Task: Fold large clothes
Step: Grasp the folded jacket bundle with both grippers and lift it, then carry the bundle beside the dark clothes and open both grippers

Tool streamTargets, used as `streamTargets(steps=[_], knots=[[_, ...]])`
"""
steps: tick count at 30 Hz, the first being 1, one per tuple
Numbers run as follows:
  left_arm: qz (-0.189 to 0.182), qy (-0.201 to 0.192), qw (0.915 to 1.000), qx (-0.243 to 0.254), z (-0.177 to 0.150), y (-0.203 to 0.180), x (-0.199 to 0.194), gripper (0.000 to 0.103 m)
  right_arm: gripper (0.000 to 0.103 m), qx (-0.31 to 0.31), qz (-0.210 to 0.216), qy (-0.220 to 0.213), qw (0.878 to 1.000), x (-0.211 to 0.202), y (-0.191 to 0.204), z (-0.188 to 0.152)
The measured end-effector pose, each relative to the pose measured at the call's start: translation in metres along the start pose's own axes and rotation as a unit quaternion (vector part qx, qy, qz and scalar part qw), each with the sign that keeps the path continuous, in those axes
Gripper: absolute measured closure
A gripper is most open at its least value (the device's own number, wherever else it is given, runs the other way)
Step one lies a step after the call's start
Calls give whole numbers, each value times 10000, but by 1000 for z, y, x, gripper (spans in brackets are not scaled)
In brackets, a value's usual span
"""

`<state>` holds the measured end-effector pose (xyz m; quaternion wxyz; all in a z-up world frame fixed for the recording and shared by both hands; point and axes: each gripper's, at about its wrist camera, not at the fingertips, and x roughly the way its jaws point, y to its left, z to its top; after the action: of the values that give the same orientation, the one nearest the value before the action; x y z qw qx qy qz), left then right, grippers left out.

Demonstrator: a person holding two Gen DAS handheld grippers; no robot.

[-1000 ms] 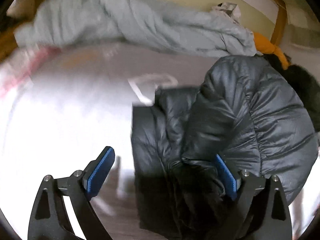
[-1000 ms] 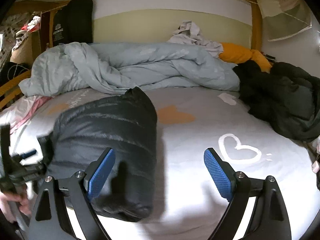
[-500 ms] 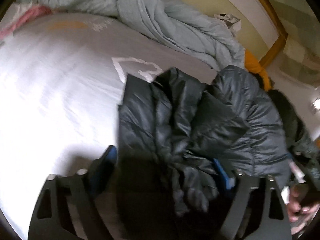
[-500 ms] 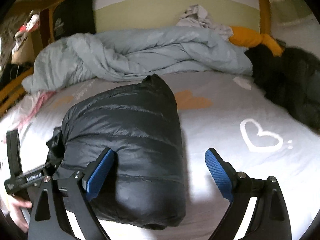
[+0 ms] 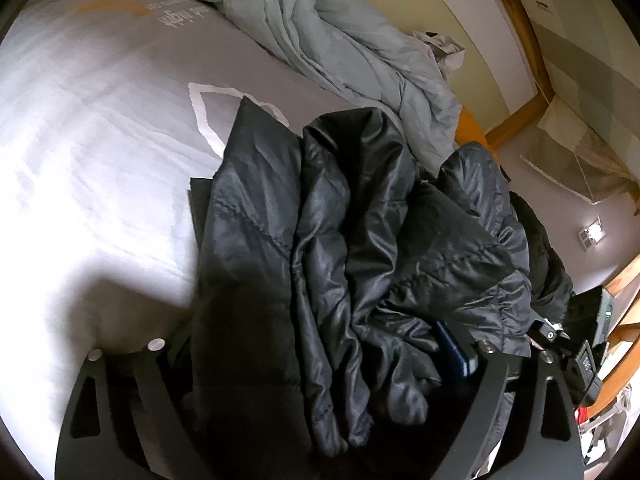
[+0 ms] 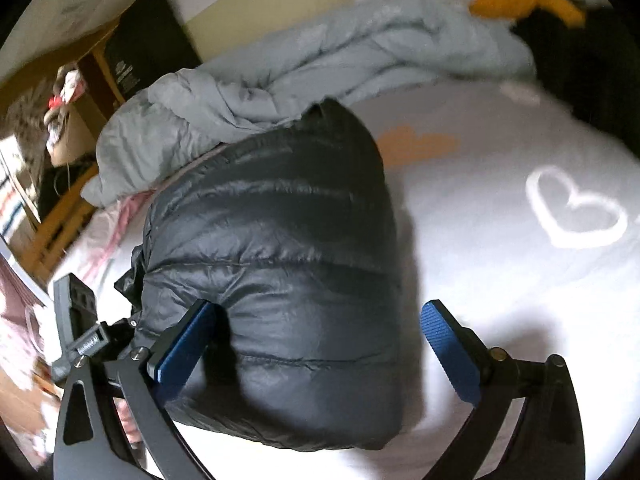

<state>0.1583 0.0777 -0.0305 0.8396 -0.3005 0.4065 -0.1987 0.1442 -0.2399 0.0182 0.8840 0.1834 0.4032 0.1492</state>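
Left wrist view: your left gripper (image 5: 320,360) is opening, bunched black puffer jacket (image 5: 340,240) between its fingers on the bed (image 5: 100,140). Right wrist view: your right gripper (image 6: 320,348) is opening, straddling the folded jacket's near edge.

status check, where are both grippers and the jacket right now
Left hand-held gripper jaws opening, jacket bunched between them. Right hand-held gripper jaws opening over jacket's near end, no grip. Jacket folded on bed sheet. Duvet behind, clear.
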Motion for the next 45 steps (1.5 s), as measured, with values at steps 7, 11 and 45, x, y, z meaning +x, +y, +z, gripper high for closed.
streamTargets(steps=[7, 11, 45], knots=[[986, -328, 9940, 342, 0, -13, -7, 0, 0, -441, -181, -18, 9989, 11, 16, -7], [805, -131, 9965, 154, 3, -3, 1, 0, 0, -626, -317, -48, 9975, 13, 20, -8], [17, -1231, 9655, 2293, -13, -141, -63, 64, 46, -1809, -961, -1913, 9599, -140, 57, -20]])
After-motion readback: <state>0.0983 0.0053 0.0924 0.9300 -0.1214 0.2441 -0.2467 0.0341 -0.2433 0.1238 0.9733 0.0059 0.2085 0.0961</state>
